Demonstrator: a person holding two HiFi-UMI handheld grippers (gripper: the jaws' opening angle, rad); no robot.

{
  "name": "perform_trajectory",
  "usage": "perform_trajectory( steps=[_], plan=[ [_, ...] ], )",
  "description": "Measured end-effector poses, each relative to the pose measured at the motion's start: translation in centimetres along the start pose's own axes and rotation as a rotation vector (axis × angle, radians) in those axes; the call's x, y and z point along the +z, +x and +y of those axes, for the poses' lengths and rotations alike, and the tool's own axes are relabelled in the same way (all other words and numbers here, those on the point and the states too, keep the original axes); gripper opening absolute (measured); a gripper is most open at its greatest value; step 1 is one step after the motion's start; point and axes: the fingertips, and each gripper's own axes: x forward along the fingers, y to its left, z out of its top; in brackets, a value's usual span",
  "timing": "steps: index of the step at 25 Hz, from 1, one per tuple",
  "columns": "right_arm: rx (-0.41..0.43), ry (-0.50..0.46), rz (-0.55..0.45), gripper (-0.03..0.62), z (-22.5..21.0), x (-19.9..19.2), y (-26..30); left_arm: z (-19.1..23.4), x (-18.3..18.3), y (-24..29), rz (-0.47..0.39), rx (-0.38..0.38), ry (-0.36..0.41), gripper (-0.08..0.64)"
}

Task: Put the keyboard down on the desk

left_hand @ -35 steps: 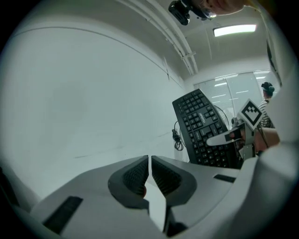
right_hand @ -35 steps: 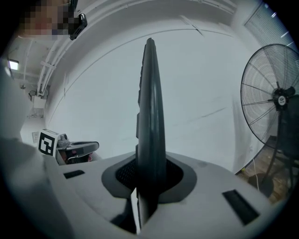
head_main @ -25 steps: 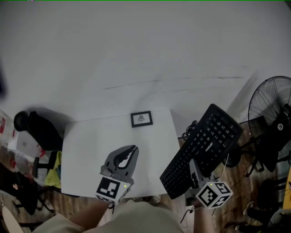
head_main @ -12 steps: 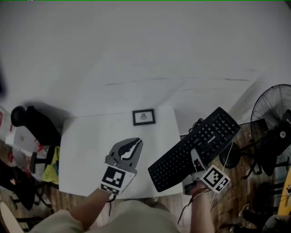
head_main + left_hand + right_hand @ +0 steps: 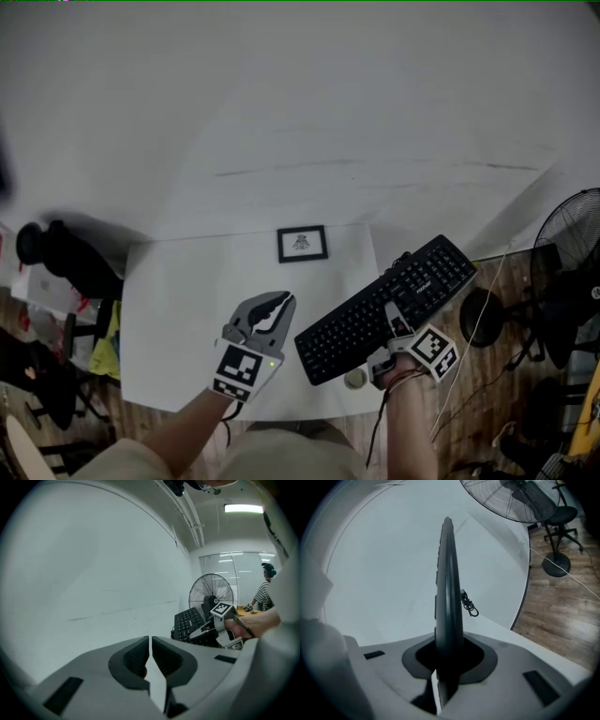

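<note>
A black keyboard (image 5: 384,307) hangs slantwise over the right edge of the white desk (image 5: 178,309), near end over the desk, far end past it. My right gripper (image 5: 392,323) is shut on its near long edge. In the right gripper view the keyboard (image 5: 448,592) stands edge-on between the jaws, which clamp it. My left gripper (image 5: 272,309) hovers over the desk's front middle, jaws shut with nothing between them. The left gripper view shows its closed jaws (image 5: 150,656) and, to the right, the keyboard (image 5: 190,623).
A small framed picture (image 5: 302,244) lies at the desk's far edge. A standing fan (image 5: 572,253) and its pole base (image 5: 483,330) are on the wood floor to the right. A dark chair (image 5: 66,262) stands left of the desk. A coiled cable (image 5: 468,606) hangs behind the keyboard.
The right gripper has carried the keyboard leftward and down, turning it flatter and bringing its near end over the desk's right edge. The left gripper drifted slightly right and forward.
</note>
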Motion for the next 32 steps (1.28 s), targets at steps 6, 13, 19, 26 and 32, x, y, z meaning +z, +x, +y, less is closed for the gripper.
perform_trajectory(
  steps=[6,13,19,26,32],
  plan=[
    [-0.021,0.157,0.055,0.089,-3.4,-1.9,5.3,1.4,-2.9,1.8,0.07,0.003,-0.019,0.037],
    [-0.091,0.188,0.107,0.089,-7.2,-3.8,10.5,3.9,-6.0,2.6,0.118,0.042,-0.08,0.037],
    [-0.064,0.181,0.154,0.089,-7.3,-4.9,13.5,4.5,-7.8,2.8,0.161,0.034,-0.091,0.037],
    [-0.066,0.126,0.198,0.1,-7.9,-6.6,16.1,4.3,-8.2,2.2,0.175,0.006,-0.093,0.037],
    [-0.207,-0.044,0.256,0.186,-8.5,-6.7,16.0,5.5,-8.7,0.8,0.19,0.051,-0.132,0.037]
  ],
)
